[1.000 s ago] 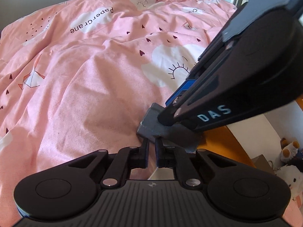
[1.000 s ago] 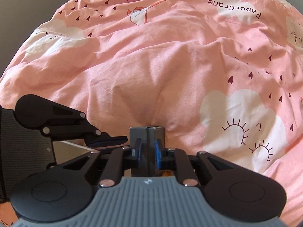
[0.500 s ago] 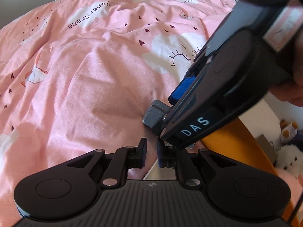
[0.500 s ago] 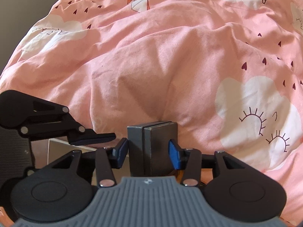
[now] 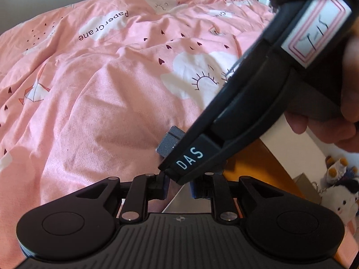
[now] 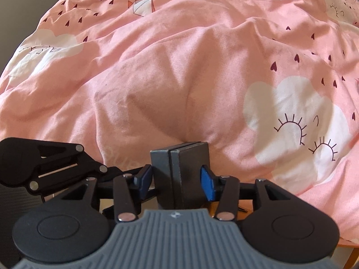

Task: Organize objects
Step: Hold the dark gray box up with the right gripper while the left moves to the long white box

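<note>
the right gripper (image 6: 177,180) has just been opening; its blue pads (image 6: 207,185) stand clear of the grey box (image 6: 181,174) upright between them, at the edge of the pink quilt (image 6: 179,67). the left gripper (image 5: 178,187) is closed on nothing. the right gripper's black body crosses in front of it, hiding most of the box. an orange table (image 5: 251,163) lies beyond, a plush toy (image 5: 341,192) further right.

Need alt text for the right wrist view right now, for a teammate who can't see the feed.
The right gripper has just been opening: its blue-padded jaws stand apart on either side of a dark grey box, which is upright between them with gaps both sides. Behind lies a rumpled pink duvet with clouds and hearts; the left gripper shows at lower left.
</note>
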Demonstrator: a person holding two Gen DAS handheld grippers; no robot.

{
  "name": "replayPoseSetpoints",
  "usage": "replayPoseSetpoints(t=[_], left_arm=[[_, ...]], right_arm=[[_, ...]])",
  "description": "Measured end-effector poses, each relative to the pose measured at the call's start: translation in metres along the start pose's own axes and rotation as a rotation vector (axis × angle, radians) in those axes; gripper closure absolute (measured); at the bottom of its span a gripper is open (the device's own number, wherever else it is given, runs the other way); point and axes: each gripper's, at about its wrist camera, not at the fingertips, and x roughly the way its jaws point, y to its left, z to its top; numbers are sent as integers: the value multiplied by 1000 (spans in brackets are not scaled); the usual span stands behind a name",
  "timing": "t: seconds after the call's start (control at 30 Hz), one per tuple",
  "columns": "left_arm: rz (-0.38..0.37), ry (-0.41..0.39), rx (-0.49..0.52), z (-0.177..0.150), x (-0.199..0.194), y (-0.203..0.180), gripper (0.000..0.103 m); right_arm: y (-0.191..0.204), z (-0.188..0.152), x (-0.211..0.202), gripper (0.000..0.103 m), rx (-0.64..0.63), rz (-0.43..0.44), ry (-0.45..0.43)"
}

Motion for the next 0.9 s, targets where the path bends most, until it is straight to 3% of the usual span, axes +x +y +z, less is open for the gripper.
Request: replayPoseSetpoints(t=[0.23,0.33,0.53,0.67,0.7,0.77,0.9], left_arm=[[-27,-37,-48,-2,-2,8,79],[-37,-44,-54,-2,-3,8,79],[-47,-37,-25,-2,1,2,77],[-27,-68,40,0,1,-7,71],[-17,-68,46,3,1,-9,70],[6,-26,48,7,5,-12,66],[22,-2,60,6,2,-10,66]], right_arm=[[-10,0,2,46,113,20,-5],[-15,-1,0,54,151,53,2],[-7,-2,0,55,44,36,34],[5,0,11,47,-63,10,93],[8,-2,14,59,-72,-9,86],[12,-2,17,59,-94,-50,68],[2,-2,11,62,-61,-30,49]])
